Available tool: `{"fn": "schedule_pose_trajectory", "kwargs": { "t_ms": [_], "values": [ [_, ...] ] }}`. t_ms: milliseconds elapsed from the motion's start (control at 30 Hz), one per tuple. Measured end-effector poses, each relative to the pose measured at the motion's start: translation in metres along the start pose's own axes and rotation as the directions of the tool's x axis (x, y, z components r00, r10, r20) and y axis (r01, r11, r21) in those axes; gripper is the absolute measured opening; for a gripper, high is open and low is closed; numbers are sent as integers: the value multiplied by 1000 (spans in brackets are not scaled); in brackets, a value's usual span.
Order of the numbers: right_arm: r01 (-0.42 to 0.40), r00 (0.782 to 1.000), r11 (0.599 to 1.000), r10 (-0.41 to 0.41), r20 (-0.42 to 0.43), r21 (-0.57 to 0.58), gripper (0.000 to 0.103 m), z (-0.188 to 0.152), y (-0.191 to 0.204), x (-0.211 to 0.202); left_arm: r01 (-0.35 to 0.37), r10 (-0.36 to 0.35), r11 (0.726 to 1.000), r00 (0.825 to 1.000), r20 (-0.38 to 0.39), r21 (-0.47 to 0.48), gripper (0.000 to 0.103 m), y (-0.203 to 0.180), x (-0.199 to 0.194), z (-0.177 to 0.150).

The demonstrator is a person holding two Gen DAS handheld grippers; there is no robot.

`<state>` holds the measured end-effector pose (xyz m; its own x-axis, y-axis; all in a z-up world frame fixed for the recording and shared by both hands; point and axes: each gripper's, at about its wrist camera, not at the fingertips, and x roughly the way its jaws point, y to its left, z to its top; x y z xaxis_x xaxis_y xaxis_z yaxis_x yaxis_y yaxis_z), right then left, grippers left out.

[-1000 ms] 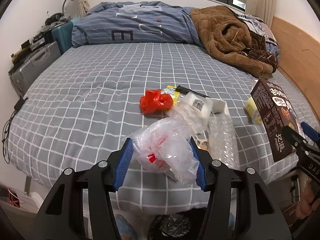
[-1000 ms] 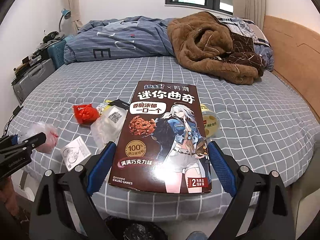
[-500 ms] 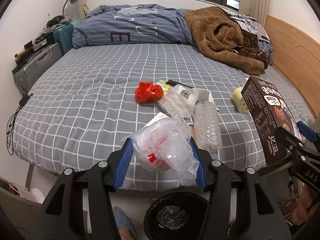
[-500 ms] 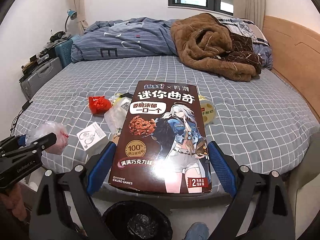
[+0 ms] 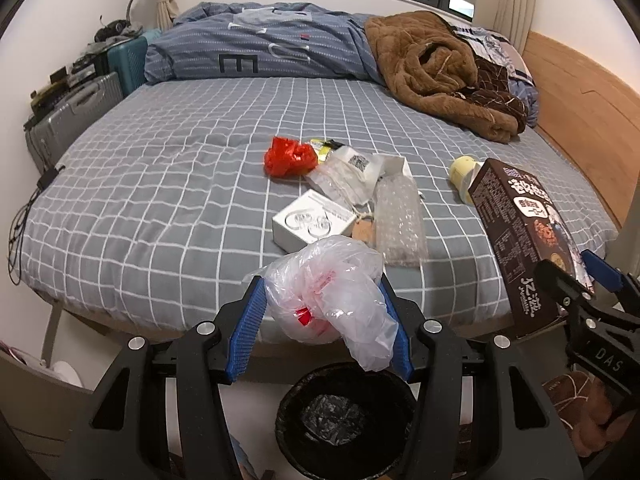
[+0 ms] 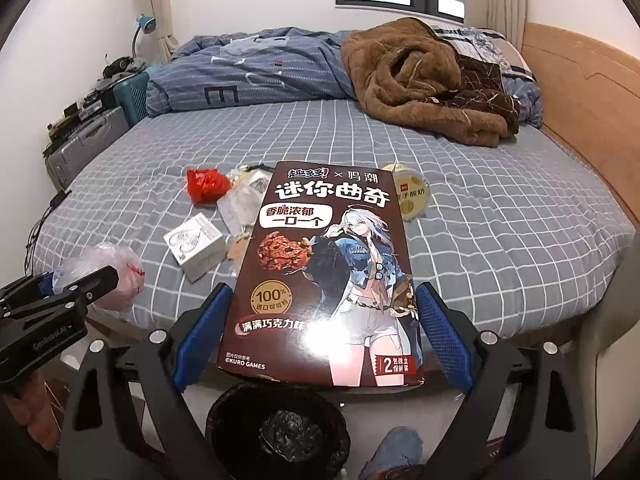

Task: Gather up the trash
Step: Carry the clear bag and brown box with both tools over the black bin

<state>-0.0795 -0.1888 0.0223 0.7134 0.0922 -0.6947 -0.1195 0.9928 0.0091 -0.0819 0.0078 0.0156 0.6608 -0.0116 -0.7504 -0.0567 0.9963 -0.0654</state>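
Observation:
My left gripper [image 5: 320,320] is shut on a crumpled clear plastic bag [image 5: 332,288] and holds it above a black bin [image 5: 344,416] on the floor at the bed's foot. My right gripper [image 6: 320,328] is shut on a brown cookie box [image 6: 328,276], held over the same bin [image 6: 276,428]. On the bed lie a red wrapper [image 5: 288,156], a white earphone box [image 5: 312,224], a bubble-wrap piece [image 5: 400,220], a clear pouch [image 5: 348,176] and a yellow cup [image 5: 464,172].
The grey checked bed [image 5: 160,184] fills the view, with a blue duvet [image 5: 260,52] and a brown blanket [image 5: 440,72] at its far end. Suitcases [image 5: 72,112] stand at the left. A wooden headboard [image 5: 580,92] runs along the right.
Both grippers have pulled back from the bed with their loads. The black bin has come fully into view below them.

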Motion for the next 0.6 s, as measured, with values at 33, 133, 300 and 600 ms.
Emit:
{"fn": "schedule_pose_trajectory", "kwargs": {
  "t_ms": [33, 133, 300, 600],
  "values": [
    [0, 1000, 1000, 0, -4, -4, 88, -3, 1, -1, 0, 0, 1000, 1000, -2, -6, 54, 0, -1, -5],
    [-1, 1000, 1000, 1, -12, -13, 88, -12, 5, -3, 0, 0, 1000, 1000, -12, -15, 54, 3, -3, -15],
    [-16, 999, 1000, 15, -29, -4, 88, -29, 6, -10, 0, 0, 1000, 1000, -27, -21, 54, 7, -5, -31],
    [-26, 997, 1000, 26, -70, -7, 88, -58, 3, -14, 4, -5, 1000, 998, -67, -7, 54, 3, -1, -63]
  ]
}}
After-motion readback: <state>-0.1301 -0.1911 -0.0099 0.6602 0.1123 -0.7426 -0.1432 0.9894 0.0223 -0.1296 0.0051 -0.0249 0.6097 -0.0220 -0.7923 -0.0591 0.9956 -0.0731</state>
